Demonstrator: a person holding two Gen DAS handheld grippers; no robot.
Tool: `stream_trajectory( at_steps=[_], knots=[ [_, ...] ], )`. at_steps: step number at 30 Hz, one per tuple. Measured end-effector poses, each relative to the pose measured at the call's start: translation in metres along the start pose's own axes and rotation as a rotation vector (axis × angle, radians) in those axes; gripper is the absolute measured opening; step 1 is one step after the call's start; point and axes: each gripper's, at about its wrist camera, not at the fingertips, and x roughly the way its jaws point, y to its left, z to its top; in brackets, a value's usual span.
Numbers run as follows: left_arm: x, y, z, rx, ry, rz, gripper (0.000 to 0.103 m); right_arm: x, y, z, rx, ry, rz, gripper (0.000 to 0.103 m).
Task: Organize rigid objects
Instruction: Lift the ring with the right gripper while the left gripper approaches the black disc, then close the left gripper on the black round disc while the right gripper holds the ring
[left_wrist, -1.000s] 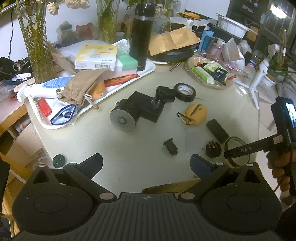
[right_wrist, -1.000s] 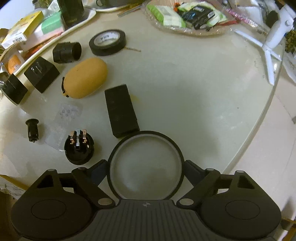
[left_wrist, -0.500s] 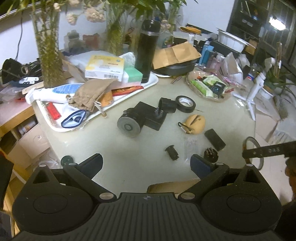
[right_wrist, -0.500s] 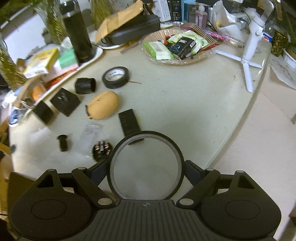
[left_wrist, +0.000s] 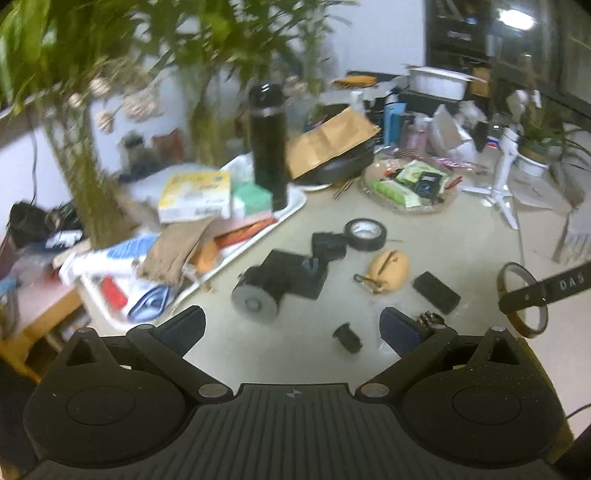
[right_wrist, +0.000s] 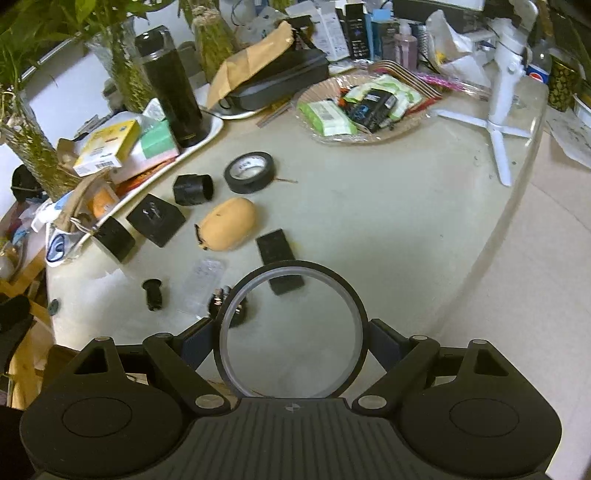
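Observation:
My right gripper (right_wrist: 290, 343) is shut on a thin dark ring (right_wrist: 291, 264), held clear above the table's near edge. The left wrist view shows the same ring (left_wrist: 511, 263) at far right, pinched by a black finger (left_wrist: 546, 286). My left gripper (left_wrist: 293, 328) hangs open over the near side of the table with nothing between its fingers. On the pale table (right_wrist: 369, 206) lie a black tape roll (right_wrist: 249, 171), a tan pouch (right_wrist: 227, 223), a flat black block (right_wrist: 279, 258), two black cubes (right_wrist: 155, 219), a short black tube (right_wrist: 194, 189) and a small black plug (right_wrist: 152, 291).
A white tray (left_wrist: 295, 206) piled with boxes and a tall black bottle (left_wrist: 268, 144) fills the back left. A plate of packets (right_wrist: 354, 107) and a white tripod (right_wrist: 496, 107) stand at the back right. Vases with plants (left_wrist: 85, 177) line the left rim. The curved table edge (right_wrist: 509, 221) runs down the right.
My right gripper has risen with the ring, lifting it off the table, so more of the table shows. The left wrist view has tilted up and pulled back a little.

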Motion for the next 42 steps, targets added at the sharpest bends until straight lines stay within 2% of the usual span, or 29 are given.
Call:
stream_trajectory(
  at_steps=[9,13,18,23,27,33,38,39,40,42],
  knots=[
    [0.023,0.006,-0.004,-0.009,0.005,-0.04,0.103,-0.005,0.021,0.018,0.024,-0.035,0.021,0.089],
    [0.031,0.008,0.006,0.003,0.022,-0.034,0.103,-0.015,0.026,0.025,0.053,-0.038,-0.006,0.089],
    [0.041,0.016,0.022,-0.011,-0.01,-0.01,0.103,-0.041,0.033,0.035,0.056,-0.103,-0.003,0.089],
    [0.051,0.027,0.017,-0.007,-0.011,-0.009,0.103,-0.032,0.035,0.034,0.037,-0.115,0.005,0.089],
    [0.07,0.037,0.013,-0.018,0.033,-0.027,0.103,-0.012,0.032,0.036,0.045,-0.118,0.033,0.089],
    [0.098,0.048,0.012,0.043,0.082,-0.032,0.103,0.007,0.024,0.033,0.038,-0.142,0.092,0.089],
    [0.12,0.061,0.018,0.009,0.125,-0.043,0.102,0.011,0.018,0.033,-0.008,-0.148,0.1,0.089],
    [0.125,0.063,0.019,0.0,0.135,-0.046,0.1,0.011,0.016,0.032,-0.012,-0.151,0.105,0.089],
    [0.129,0.065,0.019,-0.011,0.147,-0.053,0.091,0.012,0.014,0.032,-0.016,-0.152,0.108,0.089],
    [0.139,0.066,0.018,-0.025,0.186,-0.068,0.087,0.014,0.01,0.032,-0.024,-0.151,0.104,0.089]
  ],
)
